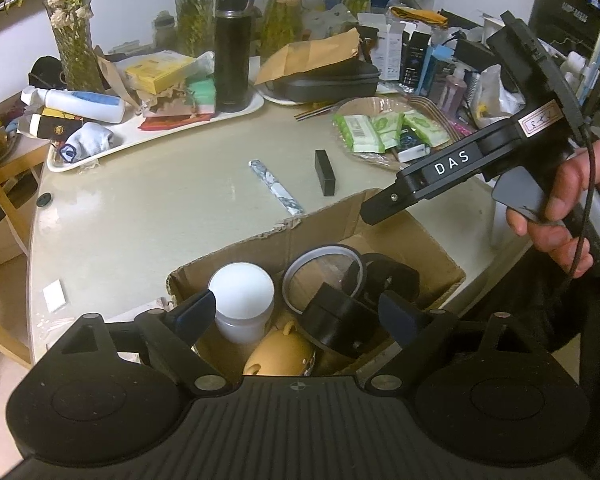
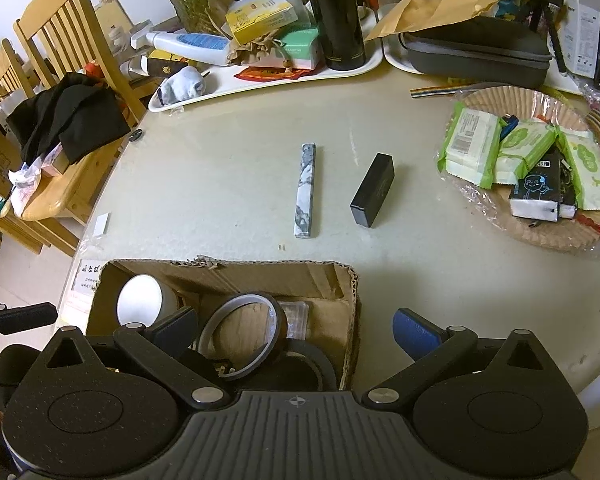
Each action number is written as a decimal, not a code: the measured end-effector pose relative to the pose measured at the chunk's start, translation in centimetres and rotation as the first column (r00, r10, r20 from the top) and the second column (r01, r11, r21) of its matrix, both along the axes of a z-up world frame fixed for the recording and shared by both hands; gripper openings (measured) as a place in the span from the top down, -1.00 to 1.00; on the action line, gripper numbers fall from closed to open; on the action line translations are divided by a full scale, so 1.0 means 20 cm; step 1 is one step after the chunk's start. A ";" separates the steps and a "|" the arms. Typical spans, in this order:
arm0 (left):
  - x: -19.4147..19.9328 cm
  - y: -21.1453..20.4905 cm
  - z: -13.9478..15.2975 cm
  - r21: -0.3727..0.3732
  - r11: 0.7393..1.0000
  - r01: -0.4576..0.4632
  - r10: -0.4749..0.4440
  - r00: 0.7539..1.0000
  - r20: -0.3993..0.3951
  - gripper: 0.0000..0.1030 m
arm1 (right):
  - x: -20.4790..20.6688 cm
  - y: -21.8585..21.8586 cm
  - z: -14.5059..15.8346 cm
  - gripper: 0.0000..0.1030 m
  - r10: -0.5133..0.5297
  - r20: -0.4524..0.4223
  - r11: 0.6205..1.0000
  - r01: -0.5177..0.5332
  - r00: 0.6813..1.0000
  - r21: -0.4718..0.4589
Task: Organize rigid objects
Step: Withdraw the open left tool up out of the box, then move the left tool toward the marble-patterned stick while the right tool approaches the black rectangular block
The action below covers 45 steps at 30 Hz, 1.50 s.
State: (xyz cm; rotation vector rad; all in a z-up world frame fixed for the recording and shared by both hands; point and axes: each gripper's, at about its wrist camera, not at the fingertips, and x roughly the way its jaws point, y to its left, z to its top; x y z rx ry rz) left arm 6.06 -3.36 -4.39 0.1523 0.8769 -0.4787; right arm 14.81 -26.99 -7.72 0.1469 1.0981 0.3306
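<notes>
Both the left gripper (image 1: 296, 312) and right gripper (image 2: 296, 332) are held wide open, empty, over the cardboard box (image 2: 344, 280). Next pickup is judged to be the marble bar (image 2: 307, 190) or black block (image 2: 373, 190) beyond the box.

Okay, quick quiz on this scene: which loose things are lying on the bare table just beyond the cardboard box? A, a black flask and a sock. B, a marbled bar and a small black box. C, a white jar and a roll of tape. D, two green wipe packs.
B: the marbled bar and the small black box lie side by side, apart, on the table beyond the cardboard box.
</notes>
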 end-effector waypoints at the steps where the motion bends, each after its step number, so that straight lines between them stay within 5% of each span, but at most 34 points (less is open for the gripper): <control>1: 0.00 0.00 0.00 0.002 1.000 0.000 0.000 1.000 0.001 -0.74 | 0.00 0.00 0.00 -1.00 0.001 0.002 1.000 -0.001 1.000 -0.004; 35: 0.16 -0.02 0.03 -0.014 1.000 0.017 -0.016 0.999 0.044 -0.74 | -0.02 -0.01 0.07 -1.00 0.152 0.209 0.985 -0.131 0.966 -0.110; 45: 0.24 -0.04 0.02 -0.004 0.999 0.053 -0.052 0.997 0.055 -0.73 | 0.02 -0.02 0.05 -1.00 0.159 0.198 0.982 -0.135 0.967 -0.129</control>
